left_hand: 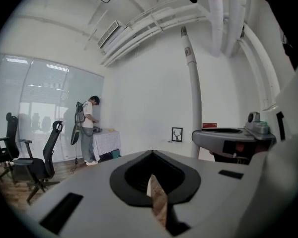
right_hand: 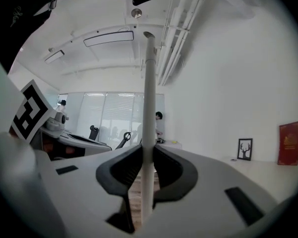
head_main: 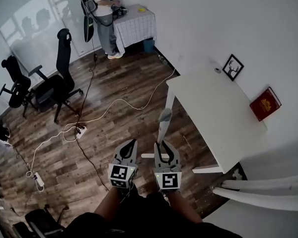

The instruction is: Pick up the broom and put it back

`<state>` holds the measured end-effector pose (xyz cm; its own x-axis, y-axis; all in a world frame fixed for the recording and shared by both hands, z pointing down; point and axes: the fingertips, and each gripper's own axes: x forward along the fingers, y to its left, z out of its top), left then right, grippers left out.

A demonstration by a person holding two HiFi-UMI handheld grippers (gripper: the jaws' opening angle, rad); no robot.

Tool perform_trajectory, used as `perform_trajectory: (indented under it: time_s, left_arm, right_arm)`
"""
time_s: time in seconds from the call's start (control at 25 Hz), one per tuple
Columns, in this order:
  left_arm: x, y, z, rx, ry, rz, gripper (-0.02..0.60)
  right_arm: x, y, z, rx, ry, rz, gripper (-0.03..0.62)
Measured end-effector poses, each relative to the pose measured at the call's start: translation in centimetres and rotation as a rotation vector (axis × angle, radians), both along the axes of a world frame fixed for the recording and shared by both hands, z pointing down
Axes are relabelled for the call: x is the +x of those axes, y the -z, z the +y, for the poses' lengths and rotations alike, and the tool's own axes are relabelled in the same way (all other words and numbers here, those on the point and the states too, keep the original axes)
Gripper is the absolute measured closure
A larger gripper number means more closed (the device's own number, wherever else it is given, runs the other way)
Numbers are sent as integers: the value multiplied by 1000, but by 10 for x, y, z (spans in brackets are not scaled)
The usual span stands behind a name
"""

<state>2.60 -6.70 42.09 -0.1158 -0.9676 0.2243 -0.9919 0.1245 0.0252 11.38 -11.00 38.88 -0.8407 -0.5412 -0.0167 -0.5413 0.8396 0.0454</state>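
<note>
The broom's white handle (right_hand: 148,133) stands upright between the jaws of my right gripper (right_hand: 147,182), which is shut on it. In the head view the handle's grey top end (head_main: 164,117) rises just above the right gripper (head_main: 165,147), over the wooden floor beside the white table (head_main: 223,118). My left gripper (head_main: 132,144) is close on the left, shut and holding nothing. The left gripper view shows its jaws (left_hand: 154,187) together, with the handle (left_hand: 192,93) off to the right. The broom's head is hidden.
On the table lie a red book (head_main: 264,103) and a framed picture (head_main: 233,67). Cables and a power strip (head_main: 80,130) cross the floor. Office chairs (head_main: 59,83) stand at the left. A person (head_main: 105,24) stands at a checked table at the back.
</note>
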Motion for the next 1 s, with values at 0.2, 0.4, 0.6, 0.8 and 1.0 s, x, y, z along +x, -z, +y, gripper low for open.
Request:
perform_trajectory:
  time_s: [0.2, 0.4, 0.6, 0.8, 1.0]
  left_arm:
    - [-45, 12, 9, 48, 24, 0, 581]
    - [-131, 10, 39, 54, 62, -12, 581]
    - [-221, 13, 67, 53, 85, -1, 581]
    - [-284, 1, 96, 44, 123, 23, 581]
    - [-330, -19, 102, 46, 205, 93, 581]
  right_arm:
    - [-52, 4, -9, -11, 7, -17, 505]
    - [-128, -3, -11, 26, -17, -3, 505]
    - [-211, -7, -8, 66, -23, 43, 505]
    - [-266, -11, -14, 29, -52, 49, 505]
    - [-310, -23, -24, 4, -21, 50, 505]
